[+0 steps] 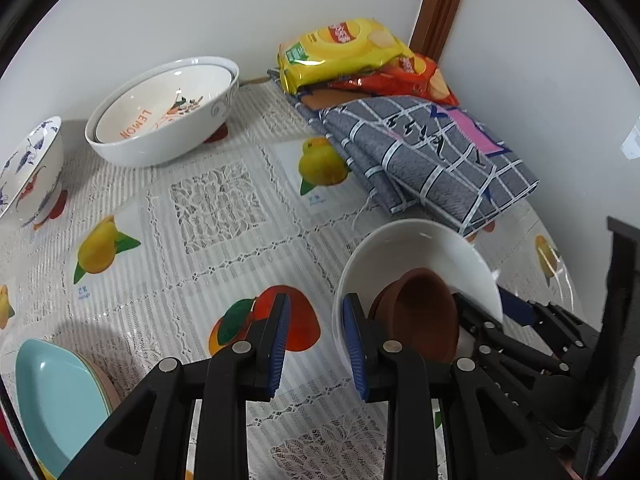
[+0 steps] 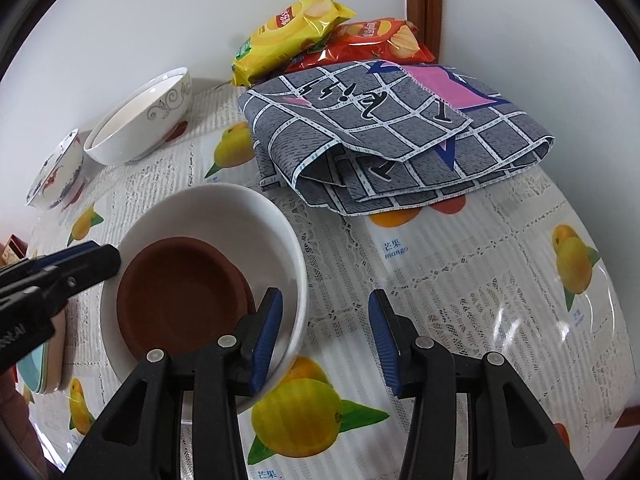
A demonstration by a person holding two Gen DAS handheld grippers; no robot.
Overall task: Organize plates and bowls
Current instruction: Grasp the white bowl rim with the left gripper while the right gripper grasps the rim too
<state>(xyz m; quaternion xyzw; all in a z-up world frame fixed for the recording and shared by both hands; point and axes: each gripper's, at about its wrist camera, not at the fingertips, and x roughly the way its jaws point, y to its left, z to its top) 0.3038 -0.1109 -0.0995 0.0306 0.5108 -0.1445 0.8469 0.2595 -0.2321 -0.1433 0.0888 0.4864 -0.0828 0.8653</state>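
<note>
We see the table point(image 2: 460, 280), then a white bowl point(image 2: 224, 204) near its middle holding brown saucers point(image 2: 176, 280). Our left gripper point(image 1: 316, 340) and right gripper point(image 2: 326, 336) straddle its rim, jaws apart, gripping nothing.

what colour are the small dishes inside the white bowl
Reddish brown small dishes, clearest in the right wrist view.

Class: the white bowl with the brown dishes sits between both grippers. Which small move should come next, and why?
Probably close the right gripper on the white bowl: its near rim already lies between the open jaws, while the left gripper stands open beside the bowl, gripping nothing.
</note>
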